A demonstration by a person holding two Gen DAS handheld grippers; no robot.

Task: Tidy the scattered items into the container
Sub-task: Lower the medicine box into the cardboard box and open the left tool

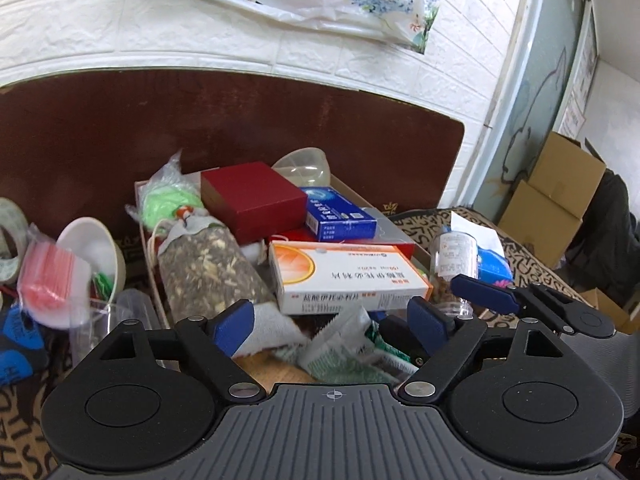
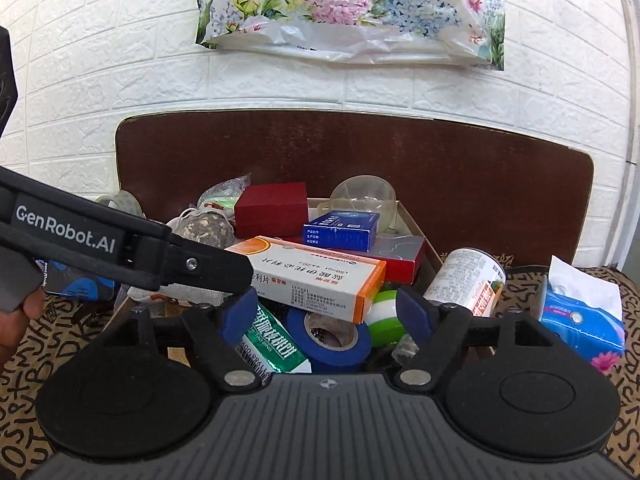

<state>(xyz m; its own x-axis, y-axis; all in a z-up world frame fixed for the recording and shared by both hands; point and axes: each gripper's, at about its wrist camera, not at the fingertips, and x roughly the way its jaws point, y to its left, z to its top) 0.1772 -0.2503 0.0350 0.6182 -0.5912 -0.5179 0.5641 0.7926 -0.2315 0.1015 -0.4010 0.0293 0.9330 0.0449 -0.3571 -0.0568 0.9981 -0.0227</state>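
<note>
A cardboard box (image 2: 416,224) holds several items: a red box (image 1: 252,200), a blue box (image 1: 338,214), an orange-and-white medicine box (image 1: 344,276), a herb sachet (image 1: 208,268), blue tape (image 2: 332,338) and a green sachet (image 2: 272,344). My left gripper (image 1: 330,322) is open over the box's near edge, above a grey cloth and green packets (image 1: 340,356). My right gripper (image 2: 320,310) is open over the box, above the blue tape. The left gripper's body (image 2: 120,248) crosses the right wrist view. The right gripper's fingers (image 1: 484,294) show in the left wrist view.
Left of the box lie a white bowl (image 1: 96,248), a pink bag (image 1: 48,280), clear tape (image 1: 10,236) and a plastic cup (image 1: 108,320). Right of it stand a labelled bottle (image 2: 468,280) and a blue tissue pack (image 2: 584,320). A brown board (image 2: 360,160) stands behind.
</note>
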